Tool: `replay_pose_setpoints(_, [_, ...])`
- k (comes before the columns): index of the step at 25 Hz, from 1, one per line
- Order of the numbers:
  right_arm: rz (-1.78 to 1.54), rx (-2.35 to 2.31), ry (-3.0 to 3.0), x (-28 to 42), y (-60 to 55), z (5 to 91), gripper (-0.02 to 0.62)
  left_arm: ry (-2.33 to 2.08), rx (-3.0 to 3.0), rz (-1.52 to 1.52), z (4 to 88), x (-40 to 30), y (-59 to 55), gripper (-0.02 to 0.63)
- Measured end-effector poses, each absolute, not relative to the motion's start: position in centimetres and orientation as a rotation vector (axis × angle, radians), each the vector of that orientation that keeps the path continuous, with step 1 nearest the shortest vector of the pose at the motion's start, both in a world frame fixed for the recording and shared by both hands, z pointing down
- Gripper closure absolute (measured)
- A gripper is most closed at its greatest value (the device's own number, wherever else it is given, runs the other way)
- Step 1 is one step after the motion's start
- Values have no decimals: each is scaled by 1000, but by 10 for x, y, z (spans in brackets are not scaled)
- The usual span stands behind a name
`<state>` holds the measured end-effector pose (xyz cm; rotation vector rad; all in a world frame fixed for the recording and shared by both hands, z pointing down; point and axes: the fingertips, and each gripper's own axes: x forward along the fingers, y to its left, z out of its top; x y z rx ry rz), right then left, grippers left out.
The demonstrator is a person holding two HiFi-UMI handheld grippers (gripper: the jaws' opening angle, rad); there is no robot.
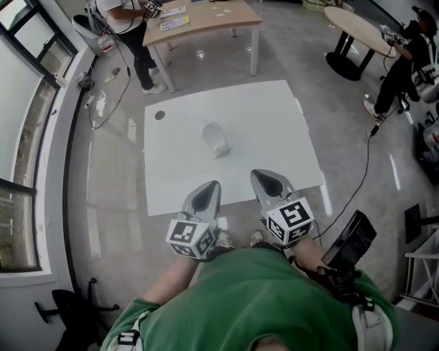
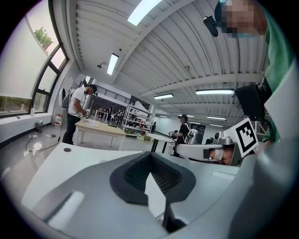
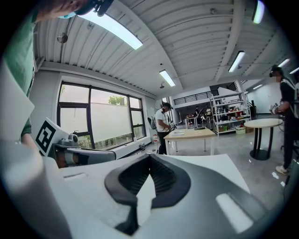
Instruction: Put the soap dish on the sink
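The white table [image 1: 274, 123] has a smooth matt top; the soap dish [image 1: 217, 139] on it looks like pale translucent plastic; the floor [image 1: 309, 62] around the table is glossy grey; the desk [image 1: 206, 17] beyond the table looks like light wood.

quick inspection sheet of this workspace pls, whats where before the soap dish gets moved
surface: white table, bare but for a small dark round mark near its far left corner
job's things: pale object, likely the soap dish, near the table's middle; no sink made out
clutter: nothing seen
grippers: left gripper and right gripper both shut and empty, over the table's near edge, short of the dish
cables: black cable on the floor right of the table; another near the windows
surroundings: one person at a wooden table, another by a round table
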<state>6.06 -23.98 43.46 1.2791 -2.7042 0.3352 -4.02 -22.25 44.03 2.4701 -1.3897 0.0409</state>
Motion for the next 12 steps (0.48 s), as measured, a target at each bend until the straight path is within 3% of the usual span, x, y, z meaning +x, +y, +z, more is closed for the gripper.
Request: replay_pose_setpoints(12, [314,1284,-2699,45,-247,433,594,-1381,2466,33,443,-52,-231,600])
